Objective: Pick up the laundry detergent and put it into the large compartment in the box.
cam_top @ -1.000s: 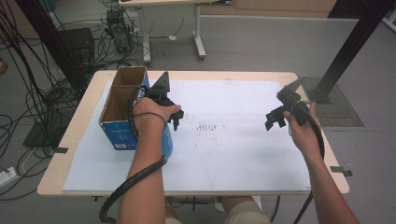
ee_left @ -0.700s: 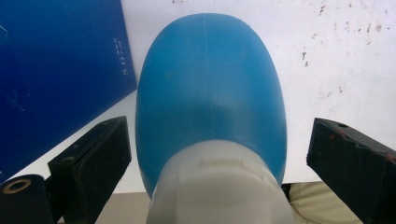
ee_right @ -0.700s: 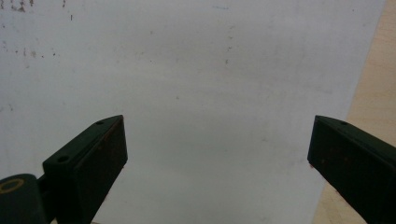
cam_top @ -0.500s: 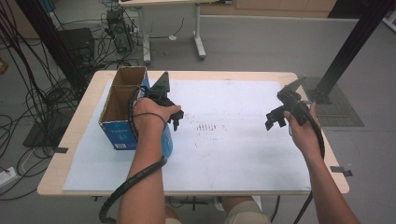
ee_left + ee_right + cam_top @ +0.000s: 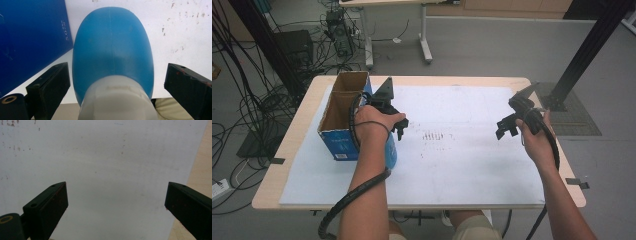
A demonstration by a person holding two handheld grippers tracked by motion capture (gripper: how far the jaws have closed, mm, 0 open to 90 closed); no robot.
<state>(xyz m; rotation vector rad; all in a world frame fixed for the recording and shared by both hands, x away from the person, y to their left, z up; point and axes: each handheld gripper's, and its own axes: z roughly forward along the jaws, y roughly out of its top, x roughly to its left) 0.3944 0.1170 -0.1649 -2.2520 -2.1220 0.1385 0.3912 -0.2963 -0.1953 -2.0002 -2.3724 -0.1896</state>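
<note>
In the high view, the left tool [image 5: 398, 125] is being held over a blue bottle [image 5: 390, 147] at centre left of the frame, just to the right of an open cardboard box [image 5: 343, 112] with blue outer walls. In the left gripper view, the blue bottle [image 5: 112, 50] is being seen from its white cap [image 5: 117, 100] at the bottom centre of the frame, lying between the two black jaws. The jaws are being kept wide apart, with a clear gap on each side of the bottle, so nothing is being clamped yet. The blue wall of the box [image 5: 30, 37] is being shown at the upper left of that frame, close beside the bottle; whether the two are touching cannot be told.

At the right of the high view, the right tool [image 5: 507, 127] is being held above the white sheet [image 5: 462, 165] that is covering the table [image 5: 297, 145], well apart from the bottle and the box. In the right gripper view its jaws are being held wide apart over bare sheet, with nothing between them.

The work is being judged as at an early stage: the bottle is being straddled but not yet gripped. The closing of the left tool on the bottle is being judged as the step left, along with whatever move is to follow it, possibly into the box.
</note>
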